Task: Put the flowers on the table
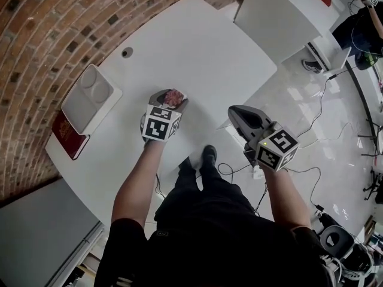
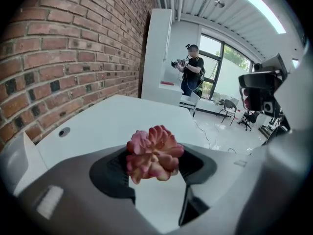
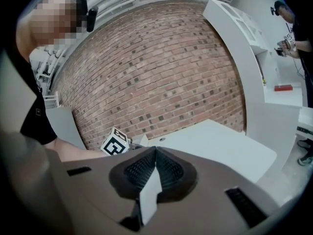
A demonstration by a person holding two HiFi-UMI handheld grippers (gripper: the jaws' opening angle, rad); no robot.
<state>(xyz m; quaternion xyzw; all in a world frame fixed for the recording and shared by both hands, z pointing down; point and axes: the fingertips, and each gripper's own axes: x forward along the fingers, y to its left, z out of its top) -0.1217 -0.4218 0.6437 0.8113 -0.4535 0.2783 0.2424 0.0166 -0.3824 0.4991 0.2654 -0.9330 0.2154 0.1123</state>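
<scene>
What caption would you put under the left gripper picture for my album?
The left gripper holds a pink flower between its jaws above the white table, beside a brick wall.

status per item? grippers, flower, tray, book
left gripper: shut on the flower.
flower: upright between the jaws, held above the table, not set down.
right gripper: shut, empty.
tray: flat on the table, nothing in it.
red book: closed, flat, partly under the tray.
</scene>
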